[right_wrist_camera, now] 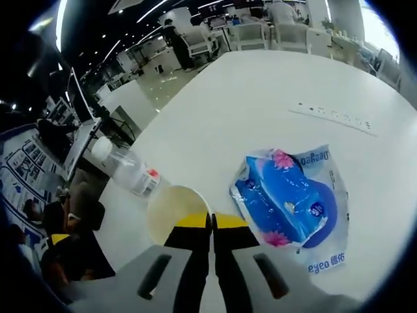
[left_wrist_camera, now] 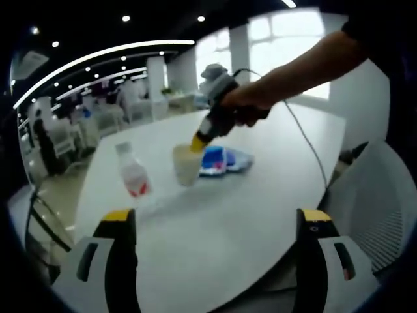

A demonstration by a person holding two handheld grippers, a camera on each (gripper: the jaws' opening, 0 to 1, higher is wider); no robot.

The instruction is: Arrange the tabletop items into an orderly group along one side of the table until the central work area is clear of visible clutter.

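On the white table [left_wrist_camera: 260, 189], mid-surface: blue tissue pack [right_wrist_camera: 290, 199], flat, just beside the paper cup [right_wrist_camera: 174, 210]. Clear plastic bottle [right_wrist_camera: 125, 168], white cap, red label band, standing near the cup's other side. Right gripper [right_wrist_camera: 211, 223]: jaws pressed together at the cup's rim, apparently pinching it. Left gripper [left_wrist_camera: 215, 218]: jaws spread wide, holding nothing, above the table's near edge.
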